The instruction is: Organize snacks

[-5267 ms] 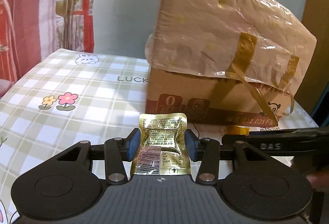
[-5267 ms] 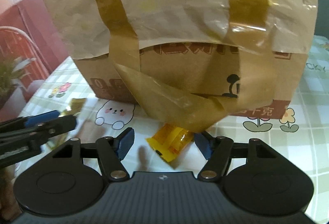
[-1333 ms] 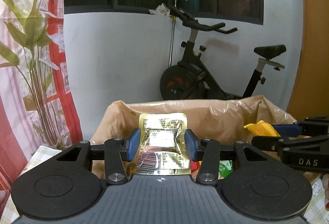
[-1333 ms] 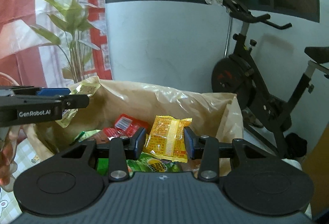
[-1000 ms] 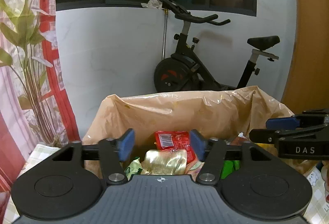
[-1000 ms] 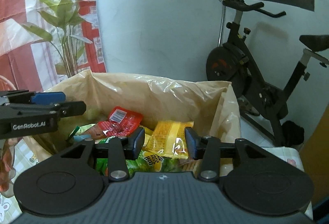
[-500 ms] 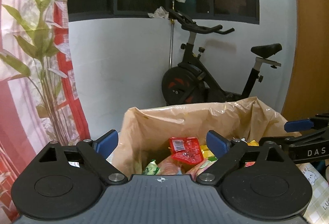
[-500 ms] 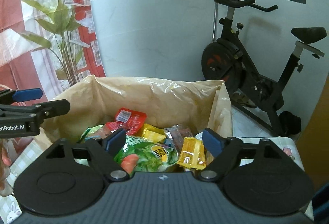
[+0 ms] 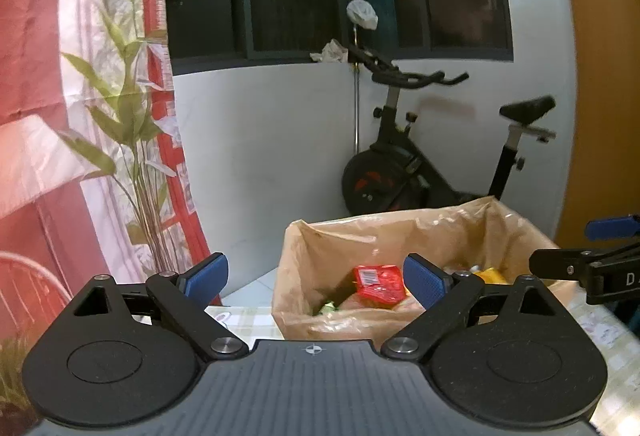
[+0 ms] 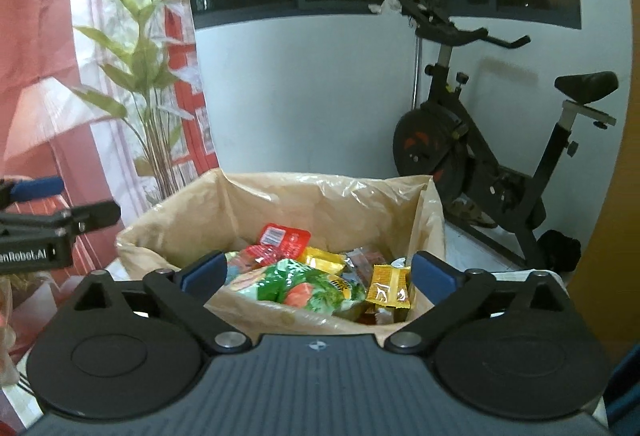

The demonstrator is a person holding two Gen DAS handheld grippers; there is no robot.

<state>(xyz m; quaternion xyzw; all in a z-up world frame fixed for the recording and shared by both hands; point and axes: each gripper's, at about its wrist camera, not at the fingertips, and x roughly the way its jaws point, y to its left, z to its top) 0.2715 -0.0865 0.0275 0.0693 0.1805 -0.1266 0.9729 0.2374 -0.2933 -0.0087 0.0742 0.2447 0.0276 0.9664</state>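
Observation:
A cardboard box lined with a tan plastic bag [image 9: 400, 232] [image 10: 320, 195] stands open on the table and holds several snack packets. Among them are a red packet [image 9: 376, 280] [image 10: 284, 236], a green bag [image 10: 304, 286] and a small yellow packet [image 10: 390, 286]. My left gripper [image 9: 316, 274] hovers open, above and to the left of the box, with nothing between its fingers. My right gripper [image 10: 319, 273] hangs over the box's near rim. Its jaws are opening and no packet touches the pads. Each gripper shows at the edge of the other's view [image 9: 576, 246] [image 10: 68, 200].
A black exercise bike [image 9: 420, 163] [image 10: 480, 139] stands on the floor behind the box against a white wall. A red curtain with a leaf print [image 9: 100, 115] hangs at the left. The checked tablecloth [image 9: 240, 316] shows beside the box.
Both grippers let go of their packets, gold on the left and yellow on the right, into the box. Their jaws spread wide and both drew back and up.

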